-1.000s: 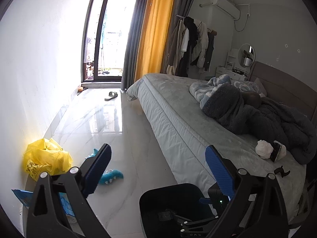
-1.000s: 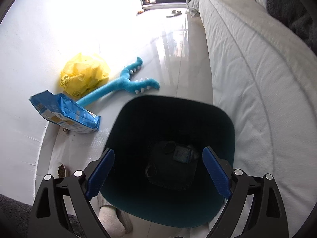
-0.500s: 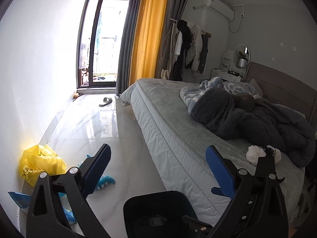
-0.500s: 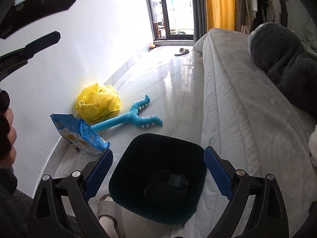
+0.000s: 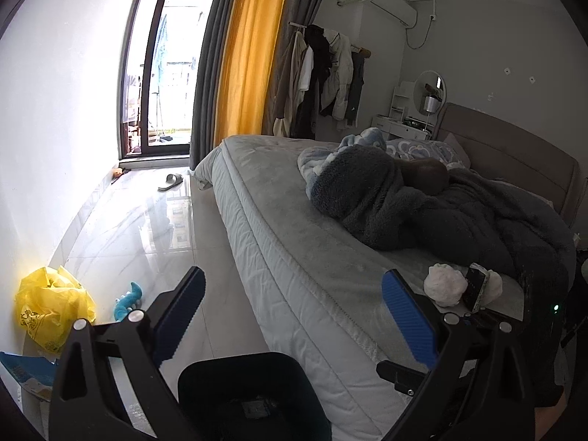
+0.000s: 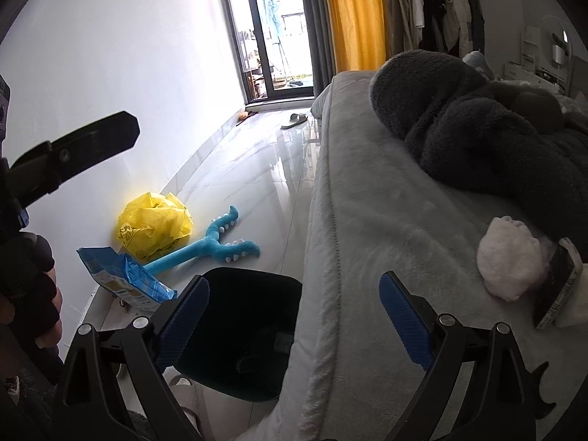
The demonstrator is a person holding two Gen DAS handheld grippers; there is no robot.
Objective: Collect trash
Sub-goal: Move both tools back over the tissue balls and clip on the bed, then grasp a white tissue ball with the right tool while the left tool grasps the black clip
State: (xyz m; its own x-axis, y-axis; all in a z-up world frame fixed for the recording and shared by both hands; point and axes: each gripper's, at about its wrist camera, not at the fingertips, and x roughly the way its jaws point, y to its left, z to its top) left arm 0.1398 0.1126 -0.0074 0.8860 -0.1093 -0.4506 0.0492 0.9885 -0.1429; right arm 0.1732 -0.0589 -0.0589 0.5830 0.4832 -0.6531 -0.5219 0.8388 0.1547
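Observation:
A dark trash bin (image 6: 250, 327) stands on the floor beside the bed, with dark items inside; it also shows in the left wrist view (image 5: 253, 397). A crumpled white tissue wad (image 6: 511, 261) lies on the bed (image 6: 386, 198) next to a phone (image 6: 555, 286); both show in the left wrist view, tissue (image 5: 444, 284). A yellow plastic bag (image 6: 154, 224) and a blue snack packet (image 6: 125, 279) lie by the wall. My left gripper (image 5: 294, 316) and right gripper (image 6: 294, 316) are both open and empty, held above the bin and bed edge.
A blue plush toy (image 6: 209, 246) lies on the glossy floor. A dark fleece blanket (image 5: 422, 198) is heaped on the bed. A slipper (image 5: 171, 182) lies near the balcony door. The white wall (image 5: 55, 128) runs along the left.
Both grippers have risen and tilted up away from the bin. The right wrist view now takes in the bed top with the tissue and phone. Both stay open.

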